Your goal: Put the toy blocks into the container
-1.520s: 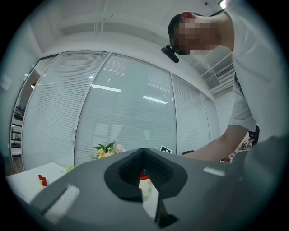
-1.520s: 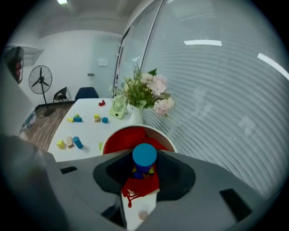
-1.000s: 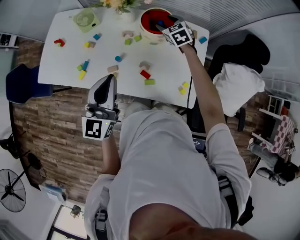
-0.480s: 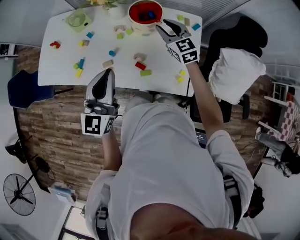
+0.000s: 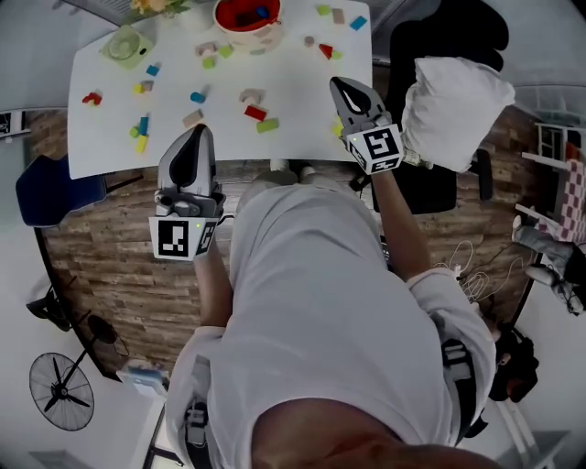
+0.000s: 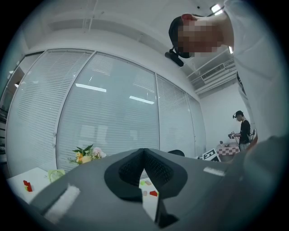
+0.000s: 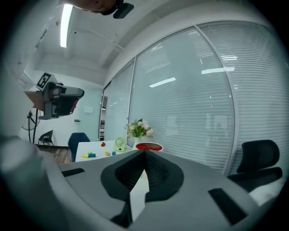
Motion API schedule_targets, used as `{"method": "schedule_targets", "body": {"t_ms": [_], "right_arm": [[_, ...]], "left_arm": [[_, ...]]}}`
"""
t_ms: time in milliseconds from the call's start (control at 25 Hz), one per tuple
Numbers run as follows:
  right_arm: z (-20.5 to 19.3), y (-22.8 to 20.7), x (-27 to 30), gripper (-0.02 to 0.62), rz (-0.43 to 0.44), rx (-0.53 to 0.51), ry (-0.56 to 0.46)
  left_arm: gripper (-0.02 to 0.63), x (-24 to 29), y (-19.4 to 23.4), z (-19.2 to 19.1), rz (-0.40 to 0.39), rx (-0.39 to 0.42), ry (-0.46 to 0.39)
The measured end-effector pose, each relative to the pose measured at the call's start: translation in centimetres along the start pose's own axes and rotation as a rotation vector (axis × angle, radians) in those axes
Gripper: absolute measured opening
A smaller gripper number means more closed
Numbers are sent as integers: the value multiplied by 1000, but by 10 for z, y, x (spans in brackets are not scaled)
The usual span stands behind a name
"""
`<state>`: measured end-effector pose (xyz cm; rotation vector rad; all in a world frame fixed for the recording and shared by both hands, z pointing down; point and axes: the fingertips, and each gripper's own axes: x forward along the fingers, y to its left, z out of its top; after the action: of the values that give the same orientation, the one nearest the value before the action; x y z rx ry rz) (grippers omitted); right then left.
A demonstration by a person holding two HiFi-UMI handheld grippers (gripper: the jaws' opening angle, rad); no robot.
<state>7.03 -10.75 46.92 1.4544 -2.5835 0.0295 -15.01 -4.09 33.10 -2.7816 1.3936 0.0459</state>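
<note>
Several coloured toy blocks lie scattered on the white table (image 5: 302, 92), among them a red block (image 5: 255, 113), a green block (image 5: 267, 125) and a blue block (image 5: 198, 97). The red bowl (image 5: 240, 26) stands at the table's far edge with blocks inside; it also shows in the right gripper view (image 7: 149, 146). My right gripper (image 5: 341, 84) (image 7: 145, 153) hovers over the table's near right corner; its jaws have just been closing and are shut with nothing between them. My left gripper (image 5: 196, 131) (image 6: 143, 151) is shut and empty at the table's near edge.
A green round gadget (image 5: 124, 43) and a vase of flowers (image 5: 151, 5) stand at the far left of the table. A black chair with a white cloth (image 5: 455, 101) is to the right, a blue chair (image 5: 46, 188) to the left. Another person (image 6: 242, 131) stands far off.
The right gripper has drawn back from the red bowl to the table's near right corner, and its open jaws have shut empty. The left gripper has edged towards the table.
</note>
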Motion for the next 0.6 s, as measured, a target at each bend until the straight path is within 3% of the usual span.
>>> {"method": "schedule_targets", "body": {"t_ms": [120, 240, 280, 320, 400, 600], "right_arm": [[-36, -4, -32, 2, -59, 32, 34], [-82, -4, -53, 4, -77, 62, 141], [-102, -1, -57, 69, -58, 77, 207], [-125, 4, -59, 175, -31, 95, 287], [-174, 16, -63, 274, 23, 110, 451], [-264, 39, -71, 284, 64, 124, 713]], "left_arm": [[-2, 4, -12, -4, -31, -1, 4], [-2, 9, -21, -9, -46, -10, 7], [-2, 10, -24, -9, -50, -14, 5], [-2, 12, -27, -9, -53, -16, 4], [-2, 14, -32, -8, -59, -18, 3], [-2, 10, -38, -8, -58, -16, 14]]}}
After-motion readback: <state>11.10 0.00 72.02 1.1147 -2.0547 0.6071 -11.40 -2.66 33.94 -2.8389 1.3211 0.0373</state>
